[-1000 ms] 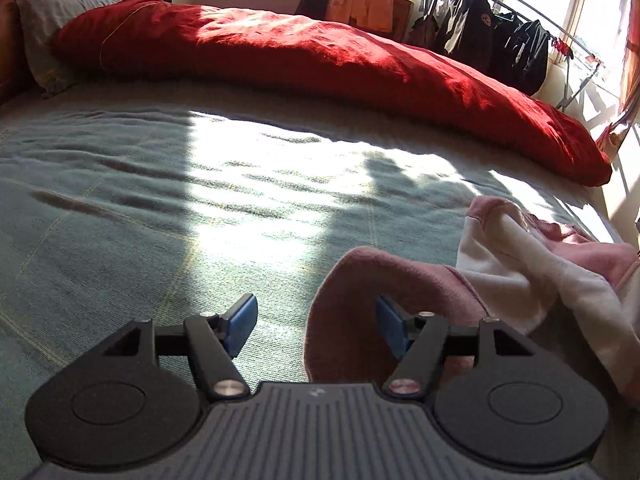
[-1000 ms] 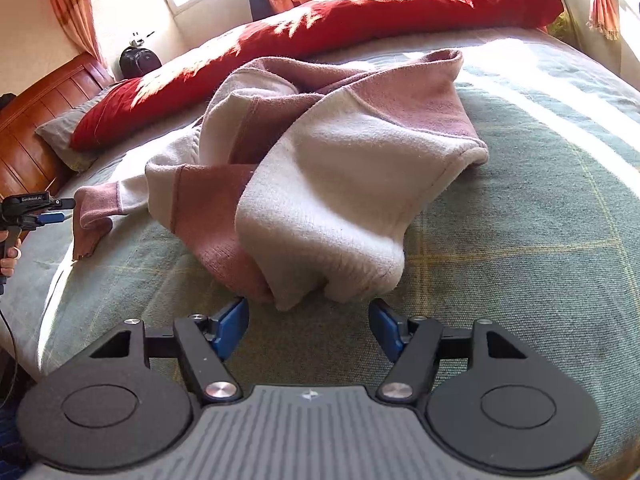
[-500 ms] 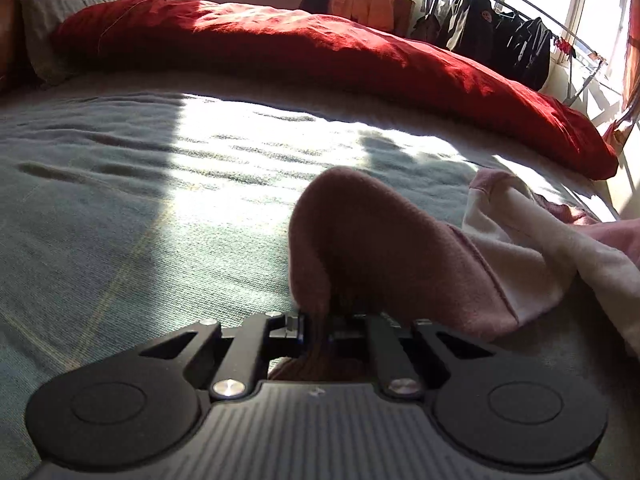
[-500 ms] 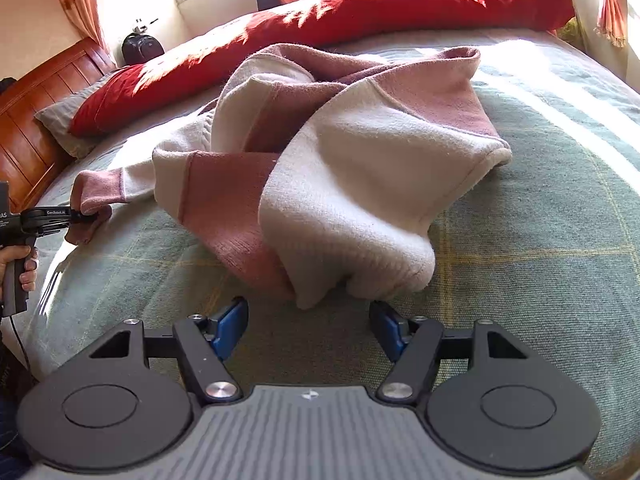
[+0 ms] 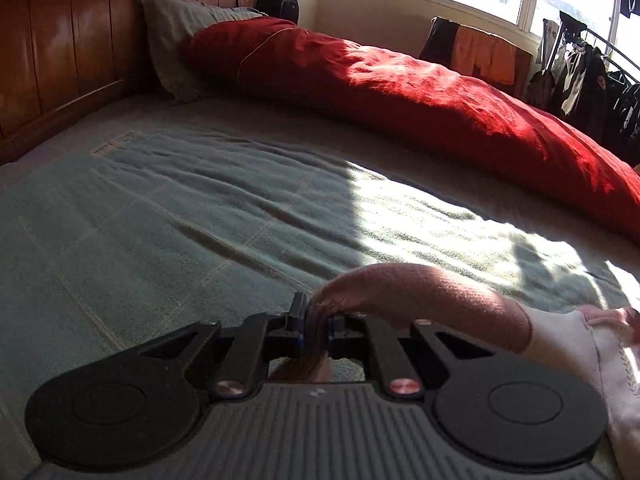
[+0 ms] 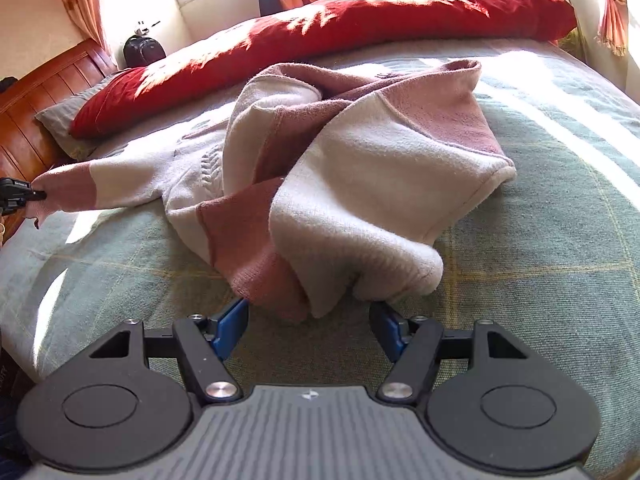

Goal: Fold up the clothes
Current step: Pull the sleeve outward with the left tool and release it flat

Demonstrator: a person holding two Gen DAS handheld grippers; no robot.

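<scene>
Sweater: a pink and cream sweater is lying crumpled on the bed, its bulk heaped near the middle, well short of the duvet.
Sleeve: one sleeve is stretching out from the heap toward the headboard side; its pink cuff is hanging lifted off the cover in the left wrist view.
Left gripper: the left gripper is pinching the cuff end, its jaws pressed nearly together with a fold of pink knit between the blue pads and a little fabric dangling below them. From the right wrist view it is showing at the far left edge, gripping the tip of the sleeve.
Right gripper: the right gripper is hovering just in front of the sweater's near hem, its blue fingers spread wide and holding nothing; the hem's lowest folds are drooping between the fingertips, not squeezed.
Bed: a green checked cover is lying half in sun, half in shade.
Duvet: a red duvet is running rolled along the far side, its end resting on a grey pillow.
Headboard: a wooden headboard is standing behind the pillow.
Clothes rack: dark garments are hanging by the window.
</scene>
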